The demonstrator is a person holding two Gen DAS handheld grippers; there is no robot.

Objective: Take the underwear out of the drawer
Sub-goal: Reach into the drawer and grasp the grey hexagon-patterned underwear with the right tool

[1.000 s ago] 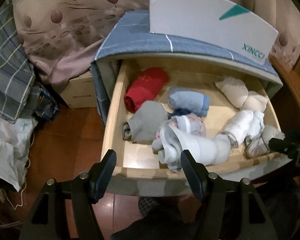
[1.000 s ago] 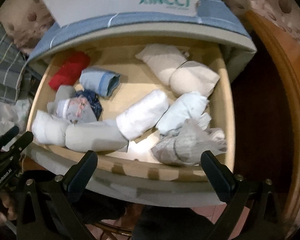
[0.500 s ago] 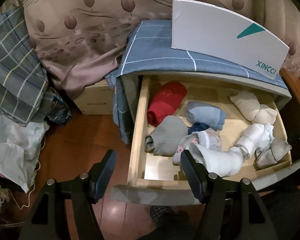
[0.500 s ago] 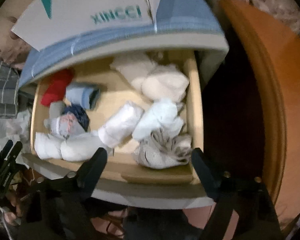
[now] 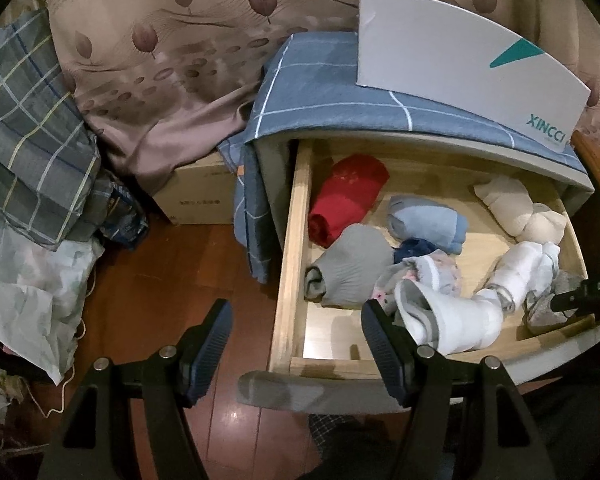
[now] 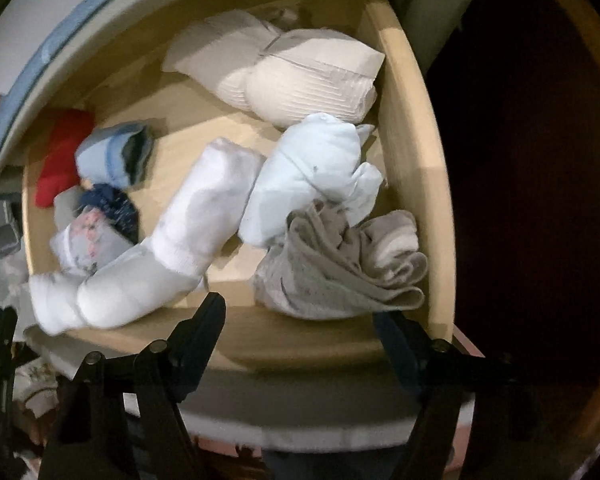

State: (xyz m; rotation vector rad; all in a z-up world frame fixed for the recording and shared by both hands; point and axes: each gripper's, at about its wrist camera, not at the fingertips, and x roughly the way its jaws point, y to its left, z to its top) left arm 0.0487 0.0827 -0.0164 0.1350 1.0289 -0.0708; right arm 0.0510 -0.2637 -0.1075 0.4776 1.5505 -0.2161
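Since the earlier frames the right gripper (image 6: 300, 320) has come down over the drawer's (image 6: 412, 184) front right corner and its jaws have just been closing in, with the crumpled grey underwear (image 6: 340, 272) lying just beyond and between the fingertips; the pads are not yet pressing on it. The jaws are standing partly spread, pinching nothing.

In the right wrist view, going farther in, a pale blue roll (image 6: 312, 176) is lying against the grey piece, a white roll (image 6: 208, 204) beside that, and two cream ribbed rolls (image 6: 300, 76) are touching each other at the back right. A second white roll (image 6: 112, 292) is lying along the front wall at the left, with a floral roll (image 6: 88, 244), a navy piece (image 6: 112, 204), a light blue roll (image 6: 112, 156) and a red roll (image 6: 60, 156) beyond it.

The left gripper (image 5: 296, 344) is hovering with jaws spread wide and empty, one finger over the wooden floor (image 5: 172, 264), the other over the drawer's front left part, near the white roll (image 5: 452, 320).

Only the left wrist view is showing a grey roll (image 5: 352, 264), the blue checked cloth (image 5: 340, 92) over the cabinet, the white XINCCI box (image 5: 460, 56) on it, a cardboard box (image 5: 196, 196) on the floor, and the right gripper's tip (image 5: 572, 300) entering over the grey underwear (image 5: 548, 308)
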